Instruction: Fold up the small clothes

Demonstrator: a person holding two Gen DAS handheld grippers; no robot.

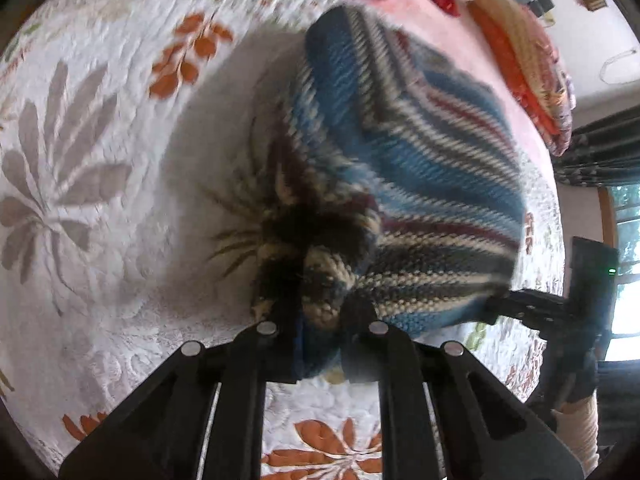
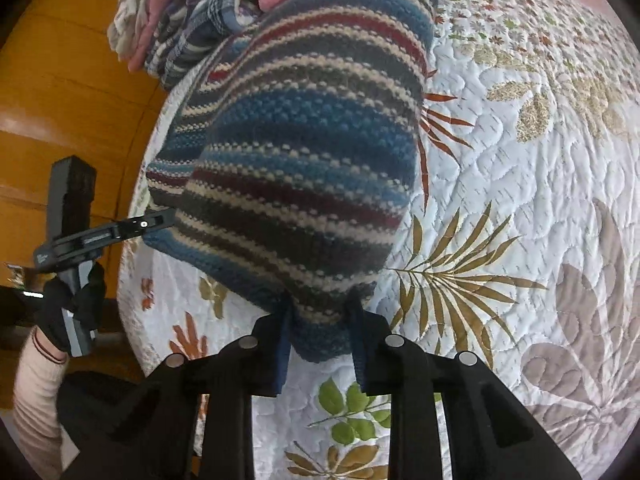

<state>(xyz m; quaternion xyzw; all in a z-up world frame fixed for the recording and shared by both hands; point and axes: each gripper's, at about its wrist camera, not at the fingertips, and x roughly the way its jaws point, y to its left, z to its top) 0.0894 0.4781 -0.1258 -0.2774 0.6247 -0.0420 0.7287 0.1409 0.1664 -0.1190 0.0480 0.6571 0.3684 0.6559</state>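
A striped knit garment [image 1: 400, 152] in blue, cream, grey and dark red hangs lifted above the bed, held at two edges. In the left wrist view my left gripper [image 1: 320, 332] is shut on a bunched corner of it, and the right gripper [image 1: 496, 306] pinches the edge at far right. In the right wrist view the same garment [image 2: 304, 152] fills the middle. My right gripper [image 2: 320, 324] is shut on its lower edge, and the left gripper [image 2: 160, 220] clamps the left edge, held by a gloved hand [image 2: 76, 304].
A white quilted bedspread [image 1: 100, 140] with leaf prints lies under everything. A stack of folded clothes [image 2: 184, 20] sits at the bed's far edge. Orange and yellow bedding [image 1: 524, 68] lies far right. A wooden panel [image 2: 60, 100] stands beyond the bed.
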